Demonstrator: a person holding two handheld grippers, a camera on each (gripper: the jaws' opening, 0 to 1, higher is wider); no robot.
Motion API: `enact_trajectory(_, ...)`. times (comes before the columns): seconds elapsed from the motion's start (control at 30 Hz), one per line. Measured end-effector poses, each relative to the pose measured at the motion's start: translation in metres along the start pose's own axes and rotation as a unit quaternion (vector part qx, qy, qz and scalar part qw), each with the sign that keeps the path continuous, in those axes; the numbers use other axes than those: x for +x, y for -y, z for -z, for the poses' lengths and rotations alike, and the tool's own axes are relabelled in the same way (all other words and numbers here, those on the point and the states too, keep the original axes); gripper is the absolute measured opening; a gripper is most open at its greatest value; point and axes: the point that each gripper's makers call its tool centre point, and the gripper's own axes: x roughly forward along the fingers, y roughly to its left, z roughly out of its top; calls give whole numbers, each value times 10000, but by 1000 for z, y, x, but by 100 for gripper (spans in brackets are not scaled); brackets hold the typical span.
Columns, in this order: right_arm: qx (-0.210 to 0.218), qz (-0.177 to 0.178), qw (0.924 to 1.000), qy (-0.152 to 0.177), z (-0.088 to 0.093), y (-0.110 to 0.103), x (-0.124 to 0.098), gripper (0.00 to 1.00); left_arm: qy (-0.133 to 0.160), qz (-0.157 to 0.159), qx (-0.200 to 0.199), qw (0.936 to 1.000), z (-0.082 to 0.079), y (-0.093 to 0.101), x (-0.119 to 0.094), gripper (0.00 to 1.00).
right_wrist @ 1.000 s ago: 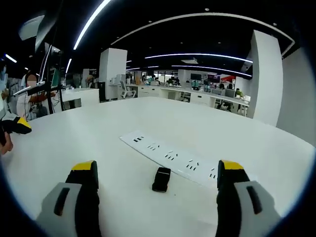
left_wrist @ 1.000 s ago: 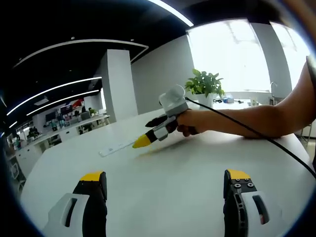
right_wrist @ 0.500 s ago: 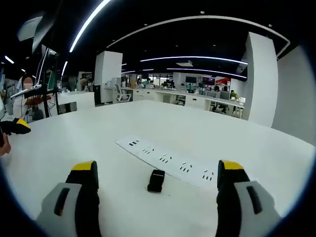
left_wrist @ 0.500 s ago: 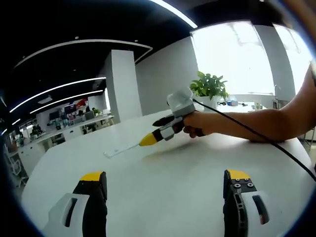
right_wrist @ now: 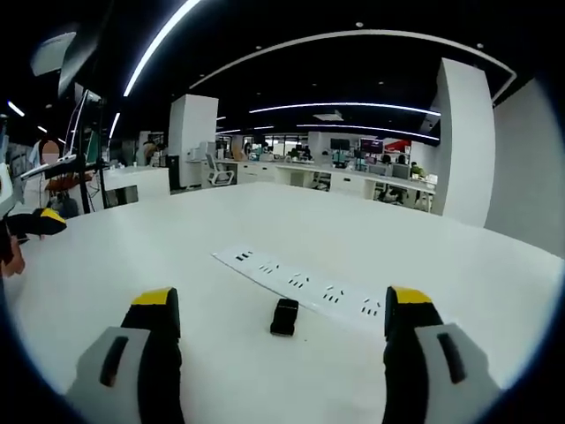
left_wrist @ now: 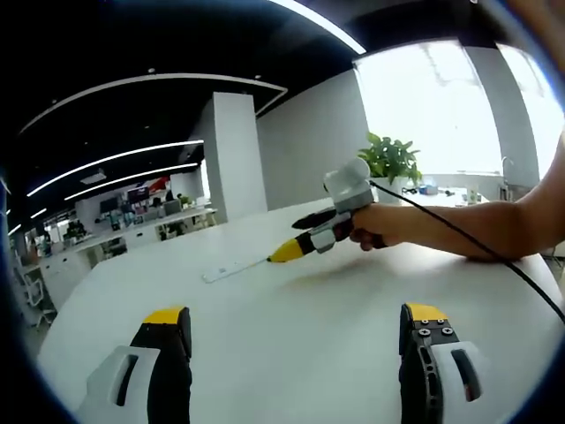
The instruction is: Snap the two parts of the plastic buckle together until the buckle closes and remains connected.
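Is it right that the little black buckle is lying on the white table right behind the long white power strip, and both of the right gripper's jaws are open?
Not quite. In the right gripper view the black buckle lies on the white table in front of the long white power strip, on the gripper's side of it, not behind. The rest holds: the right gripper has its jaws spread wide, holding nothing.

I see a broad white table [right_wrist: 371, 238], open-plan office beyond with rows of desks [right_wrist: 353, 177] and chairs, square white pillar [left_wrist: 237, 155], dark ceiling with curved light strips [right_wrist: 353, 104], bright window [left_wrist: 424, 106] on my right, potted green plant [left_wrist: 391, 159] before it
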Motion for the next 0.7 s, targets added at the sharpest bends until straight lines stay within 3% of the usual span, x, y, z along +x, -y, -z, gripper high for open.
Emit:
enact_trajectory(0.1, -16, 14, 10000, -17, 2, 2, -3, 95, 139, -118, 30, 9998, -4, -6, -2, 99)
enact_trajectory(0.33, -58, 23, 10000, -29, 2, 2, -7, 94, 99, -171, 61, 9998, 0, -10, -1, 99)
enact_trajectory(0.53, -47, 46, 10000, -3, 0, 1, -10, 93, 231, -69, -331, 9992, -2, -14, -2, 99)
enact_trajectory(0.7, -35, 48, 10000, 2, 0, 0, -12, 91, 238, -70, -330, 9991, -3, -13, -2, 99)
